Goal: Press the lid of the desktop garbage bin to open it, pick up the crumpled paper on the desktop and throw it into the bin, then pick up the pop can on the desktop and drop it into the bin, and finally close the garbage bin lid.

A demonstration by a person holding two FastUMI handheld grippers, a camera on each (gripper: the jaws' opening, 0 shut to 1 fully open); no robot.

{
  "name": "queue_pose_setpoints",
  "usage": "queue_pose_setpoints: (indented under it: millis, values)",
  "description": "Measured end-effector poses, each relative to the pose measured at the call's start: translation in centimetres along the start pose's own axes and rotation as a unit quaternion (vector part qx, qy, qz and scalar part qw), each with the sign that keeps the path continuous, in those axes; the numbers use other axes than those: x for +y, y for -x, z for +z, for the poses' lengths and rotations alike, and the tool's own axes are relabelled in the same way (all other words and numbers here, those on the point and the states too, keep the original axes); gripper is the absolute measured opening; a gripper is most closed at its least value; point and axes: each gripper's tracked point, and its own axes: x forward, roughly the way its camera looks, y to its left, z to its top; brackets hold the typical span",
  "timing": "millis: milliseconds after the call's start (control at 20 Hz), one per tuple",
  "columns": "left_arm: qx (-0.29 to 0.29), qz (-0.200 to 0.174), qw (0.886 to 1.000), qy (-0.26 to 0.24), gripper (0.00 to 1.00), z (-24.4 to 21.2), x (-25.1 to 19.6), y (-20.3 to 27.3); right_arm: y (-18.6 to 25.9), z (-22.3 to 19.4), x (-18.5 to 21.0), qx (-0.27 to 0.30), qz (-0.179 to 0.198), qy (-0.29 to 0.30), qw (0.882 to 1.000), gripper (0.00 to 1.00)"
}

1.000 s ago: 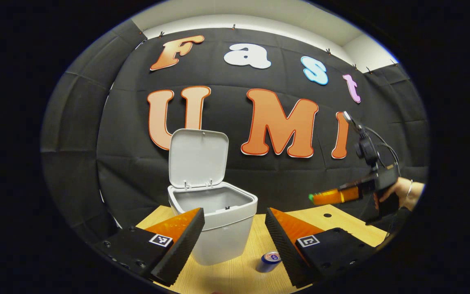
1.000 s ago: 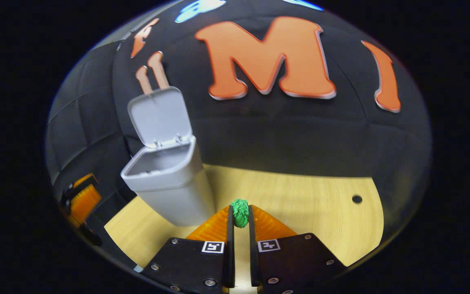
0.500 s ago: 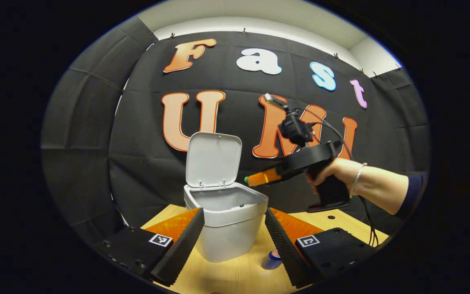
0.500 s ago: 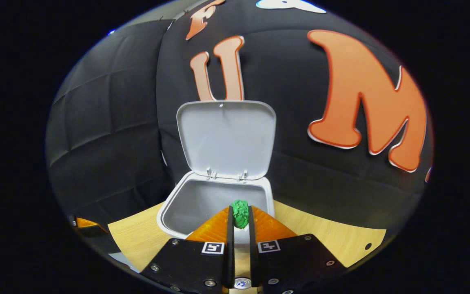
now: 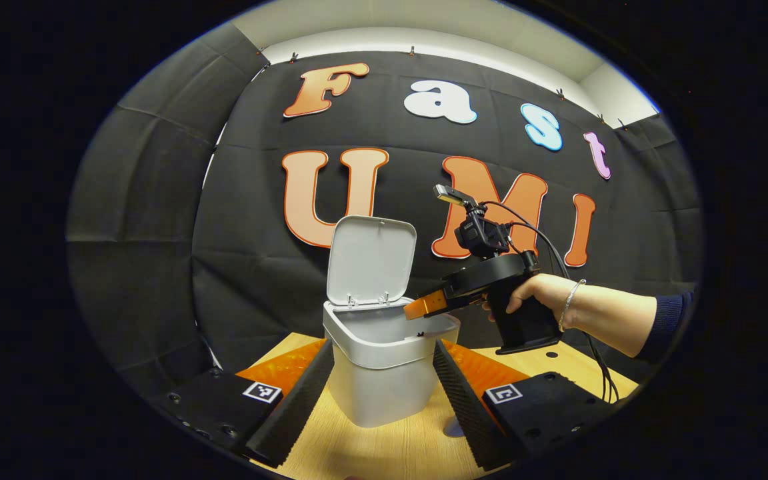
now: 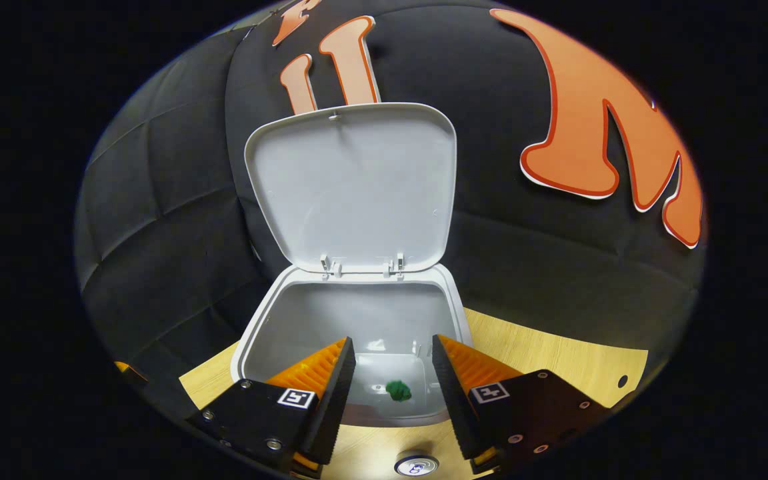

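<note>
The bin (image 6: 357,320) stands on the desk (image 6: 544,353), its lid (image 6: 354,187) up at the back. The paper (image 6: 398,391) lies inside. The can (image 6: 416,464) stands before the bin.

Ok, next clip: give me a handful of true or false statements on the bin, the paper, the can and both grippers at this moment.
1. The bin lid stands open. True.
2. The right gripper is shut on the crumpled paper. False: its fingers are spread and the paper lies on the bin's floor.
3. The right gripper hovers over the bin opening. True.
4. The pop can is already in the bin. False: it stands on the desktop, in front of the bin.
5. The left gripper holds the can. False: it is open, holding nothing.
</note>
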Motion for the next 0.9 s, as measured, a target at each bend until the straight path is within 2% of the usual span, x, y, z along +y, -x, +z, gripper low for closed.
queue_pose_setpoints:
  millis: [150, 300, 450, 550, 800, 850, 900]
  values:
    - [0.005, -0.006, 1.0, 0.001, 0.95, 0.0, -0.7, -0.6, 2.0, 0.3, -0.1, -0.023, 0.002, -0.013, 1.0, 0.81]
    - [0.006, -0.023, 1.0, 0.005, 0.95, -0.2, -2.2, -0.9, 5.5, -0.2, -1.6, -0.05, -0.001, -0.033, 0.998, 0.87]
    - [0.009, -0.034, 0.999, 0.002, 0.95, -0.5, -4.0, -1.5, 9.9, -1.4, -5.9, -0.094, -0.058, -0.042, 0.993, 0.88]
    - [0.015, -0.049, 0.999, 0.005, 0.95, -1.0, -5.6, -1.8, 13.3, -2.8, -9.4, -0.125, -0.105, -0.061, 0.985, 0.89]
    - [0.039, -0.08, 0.996, 0.009, 0.95, -4.5, -10.4, -3.3, 21.7, -8.3, -17.2, -0.183, -0.227, -0.107, 0.951, 0.94]
    - [0.051, -0.086, 0.995, 0.009, 0.95, -5.9, -11.4, -3.5, 23.1, -9.6, -18.4, -0.187, -0.246, -0.109, 0.945, 1.0]
    - [0.064, -0.09, 0.994, 0.009, 0.95, -7.6, -12.4, -3.6, 24.2, -10.7, -19.3, -0.186, -0.26, -0.11, 0.941, 0.94]
